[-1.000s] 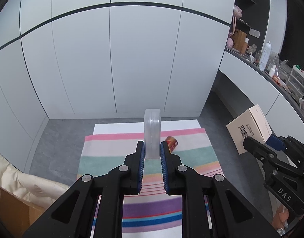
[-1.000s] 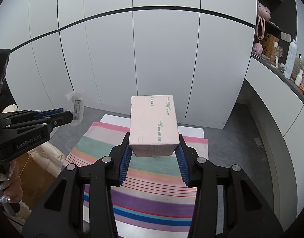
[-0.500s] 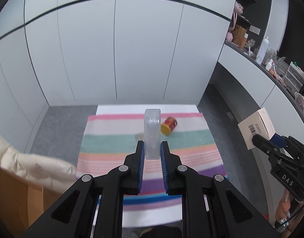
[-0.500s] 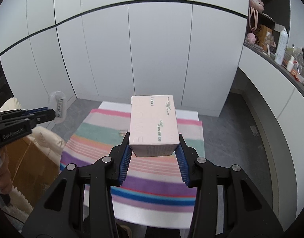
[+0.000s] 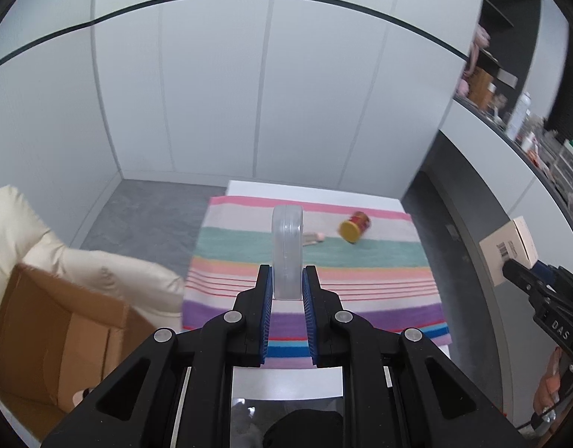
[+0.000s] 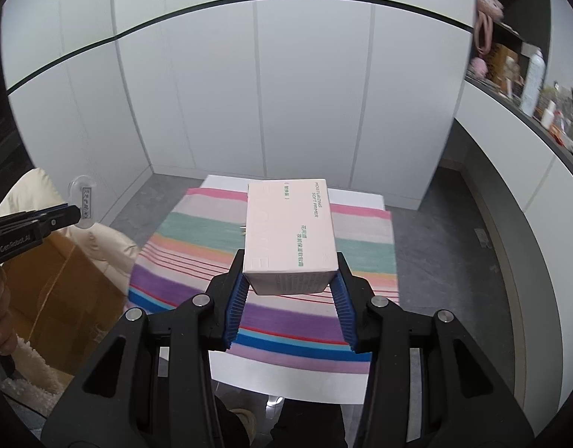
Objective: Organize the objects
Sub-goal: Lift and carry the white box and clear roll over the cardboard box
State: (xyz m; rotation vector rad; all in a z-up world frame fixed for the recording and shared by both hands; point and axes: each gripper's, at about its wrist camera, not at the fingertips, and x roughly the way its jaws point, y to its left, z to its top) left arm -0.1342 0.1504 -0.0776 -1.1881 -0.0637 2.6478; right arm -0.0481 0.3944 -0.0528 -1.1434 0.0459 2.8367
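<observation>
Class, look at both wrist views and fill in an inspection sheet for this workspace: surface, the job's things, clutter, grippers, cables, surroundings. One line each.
Surface: white table under a striped cloth.
Job's things: clear plastic case and pink carton, both held above the cloth; yellow-lidded jar on its side on the cloth; a small pinkish item beside it, too blurred to name.
Clutter: open cardboard box and cream padded fabric left of the table.
Grippers: left gripper shut on the case; right gripper shut on the carton.
Cables: nothing seen.
Surroundings: white cabinet doors behind; crowded counter on the right.
</observation>
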